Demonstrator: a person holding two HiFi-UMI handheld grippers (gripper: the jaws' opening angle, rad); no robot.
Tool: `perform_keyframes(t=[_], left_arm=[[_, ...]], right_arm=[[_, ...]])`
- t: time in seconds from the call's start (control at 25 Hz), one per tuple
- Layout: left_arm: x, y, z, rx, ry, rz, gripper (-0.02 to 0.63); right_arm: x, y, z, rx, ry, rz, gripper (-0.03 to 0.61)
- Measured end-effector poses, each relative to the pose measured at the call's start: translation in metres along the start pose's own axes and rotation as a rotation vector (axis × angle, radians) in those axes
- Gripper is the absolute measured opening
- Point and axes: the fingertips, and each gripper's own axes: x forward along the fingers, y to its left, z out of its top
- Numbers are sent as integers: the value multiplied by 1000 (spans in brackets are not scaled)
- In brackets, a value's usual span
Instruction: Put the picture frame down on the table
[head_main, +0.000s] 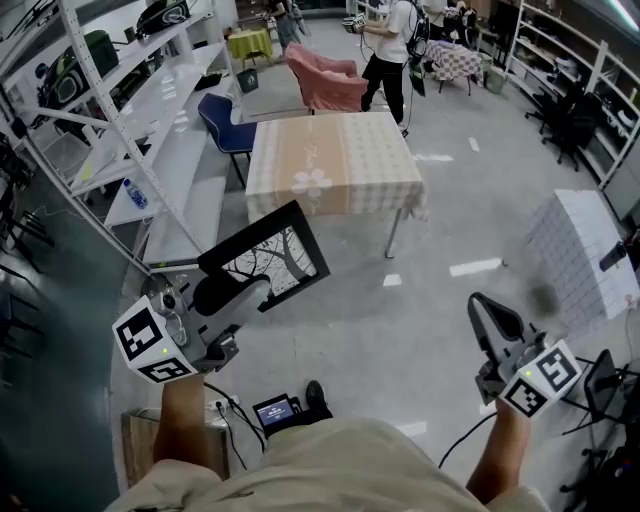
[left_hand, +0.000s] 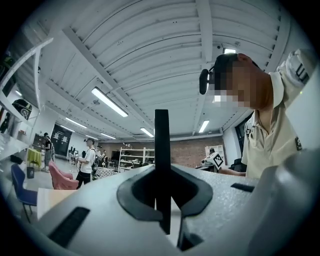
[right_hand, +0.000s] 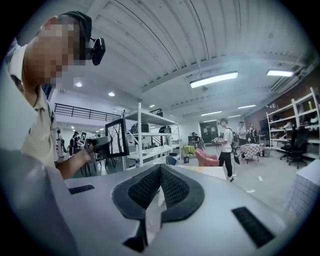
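Left gripper (head_main: 250, 292) is clamped on picture frame (head_main: 283, 252) edge; right gripper (head_main: 482, 304) is closed, empty. Frame is best carried level to upper-centre table (head_main: 340, 160), then lowered flat.

Head view steeply down from above, gripper views low and roughly level, all seemingly sharing the table (head_main: 335, 165)

**Table, shelves, floor**

Table (head_main: 396, 232) stands mid-floor under a checked cloth (head_main: 335, 165) with a flower print. Left shelves (head_main: 160, 100): bottle (head_main: 137, 193) low, bags (head_main: 85, 55) higher. Floor (head_main: 440, 330): blue chair (head_main: 222, 122), pink armchair (head_main: 325, 82).
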Motion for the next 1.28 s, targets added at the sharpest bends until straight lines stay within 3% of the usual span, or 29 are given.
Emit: perform_keyframes(t=[0.32, 0.72, 0.96, 1.28], left_arm=[[-11, 114, -6, -24, -28, -21, 35], [8, 188, -13, -40, -18, -17, 35], [51, 233, -24, -60, 5, 10, 35], [164, 276, -43, -52, 17, 56, 35]], right_arm=[[86, -17, 23, -25, 3, -78, 2], [151, -57, 33, -18, 24, -91, 2], [183, -120, 32, 10, 35, -78, 2], [216, -249, 40, 9, 14, -17, 2]])
